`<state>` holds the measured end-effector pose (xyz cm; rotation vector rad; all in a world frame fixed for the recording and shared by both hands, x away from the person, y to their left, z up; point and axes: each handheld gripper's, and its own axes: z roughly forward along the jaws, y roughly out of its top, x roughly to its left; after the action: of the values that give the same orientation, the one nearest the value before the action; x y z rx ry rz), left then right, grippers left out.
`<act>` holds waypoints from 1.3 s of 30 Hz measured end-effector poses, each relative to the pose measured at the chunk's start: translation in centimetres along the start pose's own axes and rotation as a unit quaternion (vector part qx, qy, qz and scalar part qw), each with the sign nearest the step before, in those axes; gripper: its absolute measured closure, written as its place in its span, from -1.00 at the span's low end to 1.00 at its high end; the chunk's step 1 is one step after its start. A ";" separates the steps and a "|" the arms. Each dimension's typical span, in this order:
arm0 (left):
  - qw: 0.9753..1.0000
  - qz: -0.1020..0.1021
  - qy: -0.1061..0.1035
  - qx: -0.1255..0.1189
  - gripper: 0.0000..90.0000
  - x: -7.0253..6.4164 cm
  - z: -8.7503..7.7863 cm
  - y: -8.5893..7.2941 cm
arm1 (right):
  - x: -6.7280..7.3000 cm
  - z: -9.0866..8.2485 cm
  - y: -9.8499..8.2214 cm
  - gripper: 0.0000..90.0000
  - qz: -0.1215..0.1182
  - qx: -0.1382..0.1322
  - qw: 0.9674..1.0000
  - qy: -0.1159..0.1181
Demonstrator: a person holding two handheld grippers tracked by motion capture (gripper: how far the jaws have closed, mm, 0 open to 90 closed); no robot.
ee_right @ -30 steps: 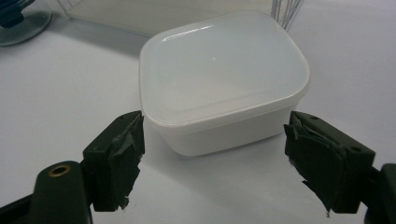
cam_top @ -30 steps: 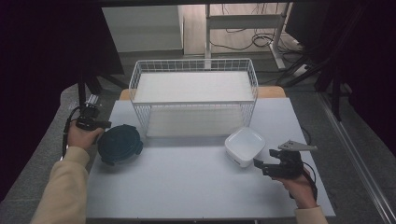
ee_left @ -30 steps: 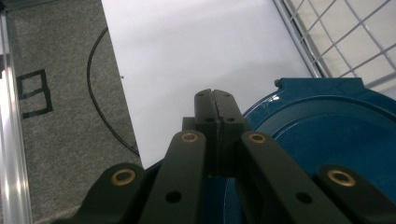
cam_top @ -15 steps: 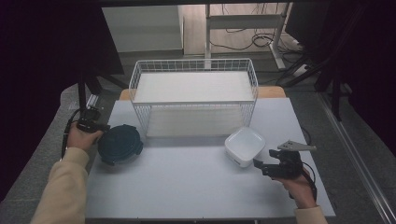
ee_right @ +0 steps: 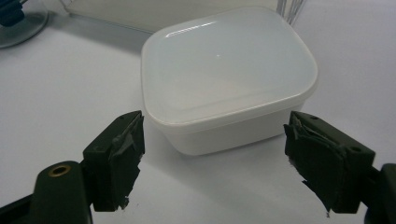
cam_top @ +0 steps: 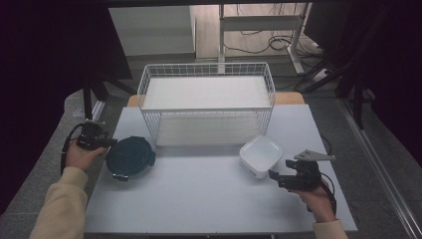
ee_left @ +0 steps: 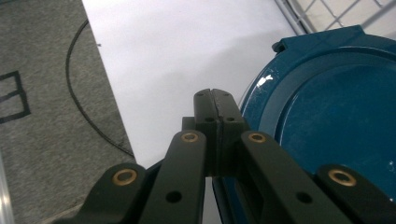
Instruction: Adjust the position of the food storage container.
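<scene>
While both forearms come in from the near edge of the white table (cam_top: 199, 194), each hand holds its gripper low over the tabletop. Left gripper (cam_top: 110, 142), in the left hand (cam_top: 82, 155) at the table's left edge, points right with jaws clenched together on nothing; its tips sit just beside the left rim of the round teal lidded container (cam_top: 129, 157). From the left gripper view the pressed-together jaws lie next to the teal lid, slightly above it. Right gripper (cam_top: 272, 175), in the right hand (cam_top: 313, 196) near the right near corner, points left and a bit far, jaws released wide. Ahead of it is the white square lidded box (ee_right: 229, 74), apart from both pads. Wire basket (cam_top: 206, 107) stands at the far middle, behind both containers.
</scene>
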<state>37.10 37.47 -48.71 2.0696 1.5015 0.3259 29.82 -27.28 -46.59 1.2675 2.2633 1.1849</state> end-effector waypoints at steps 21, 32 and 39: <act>0.999 0.036 -0.025 0.001 1.00 -5.6 -1.0 -2.3 | 0.7 0.3 0.4 -0.57 -0.007 0.003 1.000 0.008; 0.996 0.065 -0.064 -0.003 1.00 -9.2 -0.3 -2.2 | 0.9 0.4 0.5 -0.57 -0.010 0.003 1.000 0.010; 0.993 0.080 -0.086 -0.006 1.00 -11.1 0.3 -2.0 | 0.9 0.3 0.5 -0.57 -0.009 0.002 1.000 0.010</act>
<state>31.82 27.47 -48.69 2.1540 1.2346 0.2101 29.78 -26.30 -46.21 1.2390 2.2874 1.1924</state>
